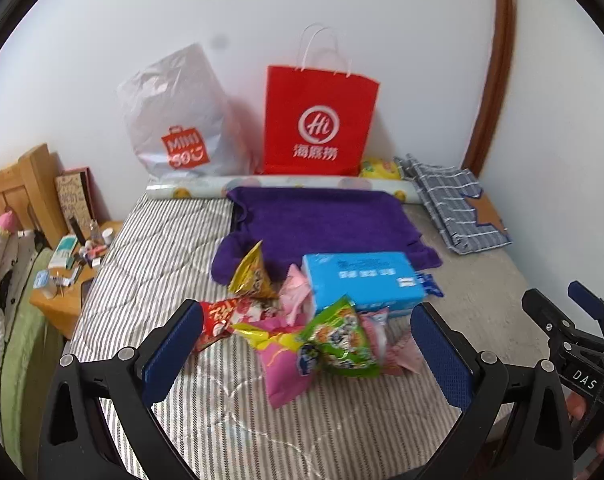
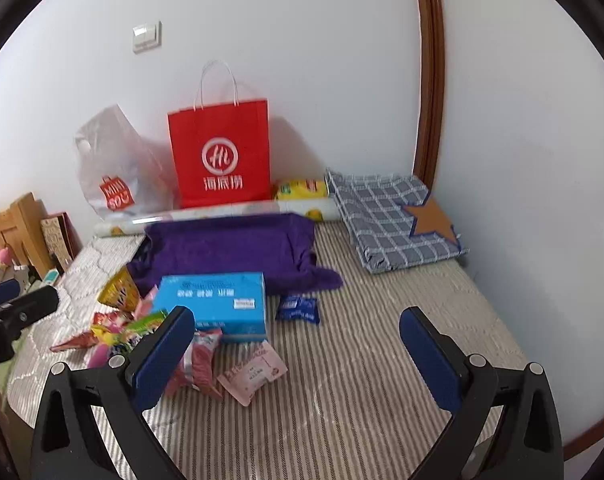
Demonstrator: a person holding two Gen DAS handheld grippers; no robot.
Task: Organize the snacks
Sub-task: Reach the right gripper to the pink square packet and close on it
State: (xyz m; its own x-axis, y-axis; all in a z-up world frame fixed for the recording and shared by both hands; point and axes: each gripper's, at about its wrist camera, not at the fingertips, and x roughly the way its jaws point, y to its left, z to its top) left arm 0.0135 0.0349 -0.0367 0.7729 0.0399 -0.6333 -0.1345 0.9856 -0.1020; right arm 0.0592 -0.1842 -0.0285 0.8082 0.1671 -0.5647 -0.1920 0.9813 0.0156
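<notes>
- Left wrist view gives me the snack pile (image 1: 302, 320) on the striped bed (image 1: 161, 240), about midway across, nearer the foot edge than the wall.
- I see a green packet (image 1: 340, 340) on top of a pink packet (image 1: 281, 372), with a red packet (image 1: 225, 316) to their left and a yellow packet (image 1: 253, 272) tilted up behind them.
- A blue box (image 1: 362, 280) sits just behind the green packet, touching the pile, its far end on a purple towel (image 1: 322, 224).
- From the right wrist view, a small dark blue packet (image 2: 297, 308) lies just right of the box, and a pale pink sachet (image 2: 253, 376) lies in front of it, apart from the box.
- My left gripper (image 1: 308, 354) hangs over the pile, fingers spread wide, pinching nothing.
- My right gripper (image 2: 297, 358) hovers over the bed in front of the box, also spread and holding nothing.
- At the bed's far edge against the wall stand a red paper bag (image 1: 320, 120) and a white plastic bag (image 1: 181, 120); a folded checked cloth (image 2: 390, 220) lies in the far right corner.
</notes>
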